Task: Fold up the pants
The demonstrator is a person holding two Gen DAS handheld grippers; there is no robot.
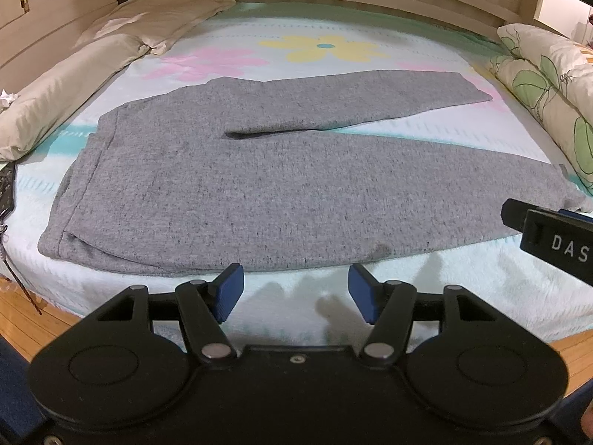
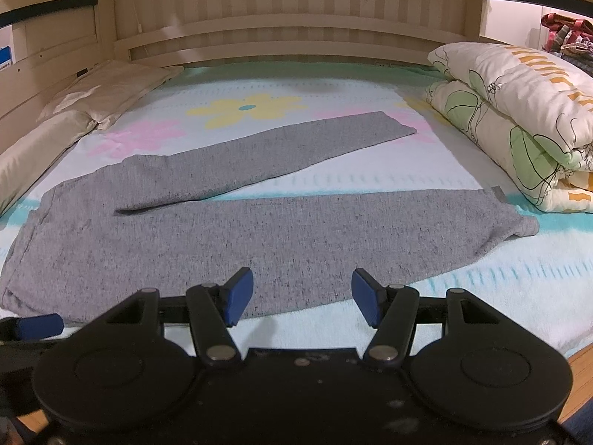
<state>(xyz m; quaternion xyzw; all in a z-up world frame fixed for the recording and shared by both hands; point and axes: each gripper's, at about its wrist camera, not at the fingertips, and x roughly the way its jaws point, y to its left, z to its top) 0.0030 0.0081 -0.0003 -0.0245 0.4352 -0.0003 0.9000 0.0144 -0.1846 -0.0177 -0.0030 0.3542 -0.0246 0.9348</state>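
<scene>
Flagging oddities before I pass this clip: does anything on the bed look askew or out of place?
Only small things. The grey pants lie flat, but the legs splay apart in a V, and the near leg's cuff is bunched and curled. Both claws, left and right, are open and empty.

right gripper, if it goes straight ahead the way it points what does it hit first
Most likely the near leg of the grey pants, lying flat on the bed just beyond the open right gripper; depth is hard to judge.
</scene>
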